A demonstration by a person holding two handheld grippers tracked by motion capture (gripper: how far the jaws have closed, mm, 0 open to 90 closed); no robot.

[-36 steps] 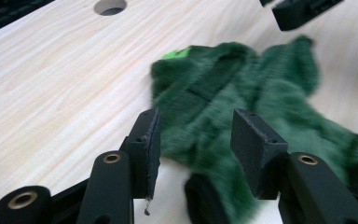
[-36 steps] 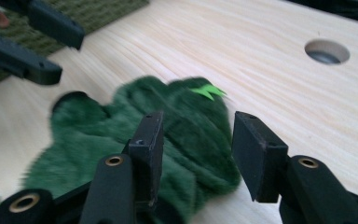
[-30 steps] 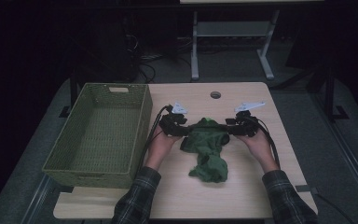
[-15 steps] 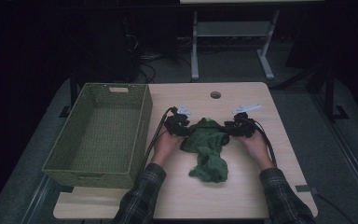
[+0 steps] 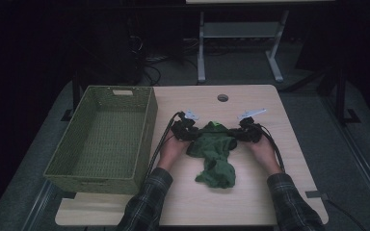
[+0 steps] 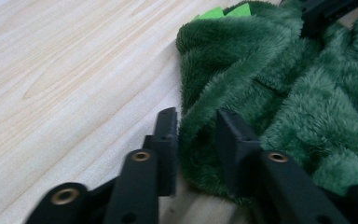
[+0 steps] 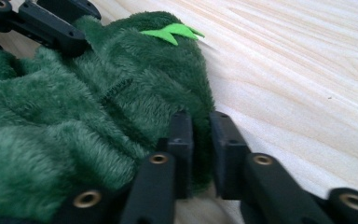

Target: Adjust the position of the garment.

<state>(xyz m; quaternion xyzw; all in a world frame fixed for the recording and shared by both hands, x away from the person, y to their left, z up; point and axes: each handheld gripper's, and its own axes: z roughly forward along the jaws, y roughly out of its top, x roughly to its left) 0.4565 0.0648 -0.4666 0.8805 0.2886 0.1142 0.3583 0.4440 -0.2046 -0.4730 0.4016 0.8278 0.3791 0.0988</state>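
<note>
- My left gripper (image 5: 189, 132) has just been closing on the left edge of the green fleece cloth (image 5: 214, 153); its jaws pinch a fold.
- My right gripper (image 5: 244, 133) has likewise been closing and clamps the right edge.
- The cloth lies mid-table (image 5: 250, 98) between both grippers, its length trailing toward me.
- The green basket (image 5: 147, 126) stands to the left, empty, nearer my left hand.

The high view looks forward and down from above the person's side onto the whole table (image 5: 270, 192). Each gripper view sits low and very close, looking along its own jaws across the tabletop. All three share the green cloth (image 5: 214, 149).
</note>
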